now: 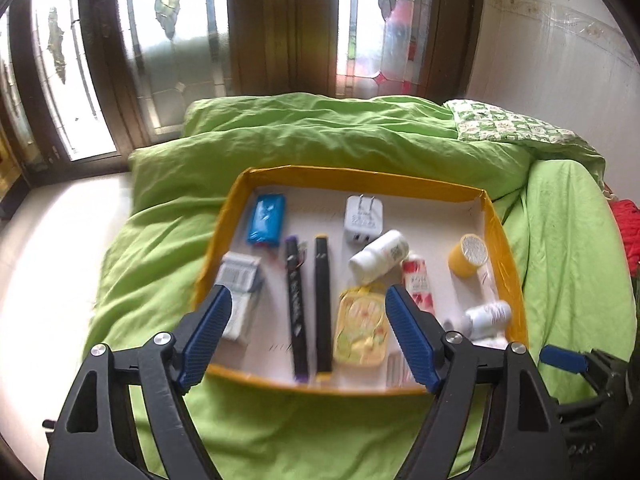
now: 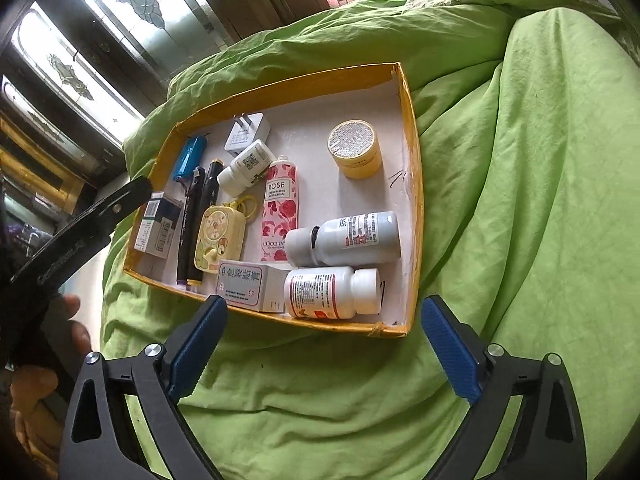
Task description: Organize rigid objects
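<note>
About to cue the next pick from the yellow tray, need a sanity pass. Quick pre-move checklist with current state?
1. Left gripper open and empty: ok, jaws wide, nothing between the pads.
2. Right gripper open and empty: ok, it hangs over the green bedding, short of the tray's near wall.
3. Yellow tray sits steady: cannot tell, it rests on soft, rumpled bedding.
4. Items inside the tray: ok, none seen on the bedding.
5. Two white bottles at the near right corner lie on their sides, close together: not ok for a clean single pick.
6. Left wrist view sharp: not ok, the two black markers are blurred.
</note>
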`<state>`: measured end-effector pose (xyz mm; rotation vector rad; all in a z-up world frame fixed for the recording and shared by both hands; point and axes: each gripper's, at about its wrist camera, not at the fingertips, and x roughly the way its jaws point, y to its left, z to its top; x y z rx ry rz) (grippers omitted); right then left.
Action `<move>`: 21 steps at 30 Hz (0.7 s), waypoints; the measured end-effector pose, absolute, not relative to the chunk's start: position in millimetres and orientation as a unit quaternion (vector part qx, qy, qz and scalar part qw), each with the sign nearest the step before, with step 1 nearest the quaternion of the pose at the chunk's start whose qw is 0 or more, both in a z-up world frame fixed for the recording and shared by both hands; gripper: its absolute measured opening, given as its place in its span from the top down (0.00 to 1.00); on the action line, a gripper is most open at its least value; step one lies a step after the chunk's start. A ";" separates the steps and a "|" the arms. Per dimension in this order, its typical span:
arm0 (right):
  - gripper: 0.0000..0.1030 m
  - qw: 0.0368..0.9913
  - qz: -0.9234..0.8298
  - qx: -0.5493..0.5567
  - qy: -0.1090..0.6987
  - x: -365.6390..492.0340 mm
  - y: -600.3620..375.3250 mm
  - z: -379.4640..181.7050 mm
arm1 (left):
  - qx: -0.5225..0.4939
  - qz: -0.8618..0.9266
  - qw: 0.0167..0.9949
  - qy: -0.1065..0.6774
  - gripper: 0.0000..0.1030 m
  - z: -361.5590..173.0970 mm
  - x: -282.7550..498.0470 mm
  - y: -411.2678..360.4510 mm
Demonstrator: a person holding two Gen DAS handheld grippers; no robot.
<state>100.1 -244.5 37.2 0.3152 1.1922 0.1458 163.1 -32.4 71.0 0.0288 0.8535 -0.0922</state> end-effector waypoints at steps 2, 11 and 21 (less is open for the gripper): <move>0.03 0.816 0.069 0.134 0.558 91.6 -239.8 37.1 | 0.013 -0.039 0.912 0.408 0.21 75.0 141.1 -25.3; 0.02 0.847 0.072 0.094 0.519 28.8 -219.5 42.4 | 0.019 -0.021 0.911 0.412 0.20 74.9 78.2 -25.1; 0.01 0.876 0.062 0.103 0.468 -5.7 -217.9 66.1 | 0.032 -0.005 0.909 0.414 0.18 81.8 50.6 -33.0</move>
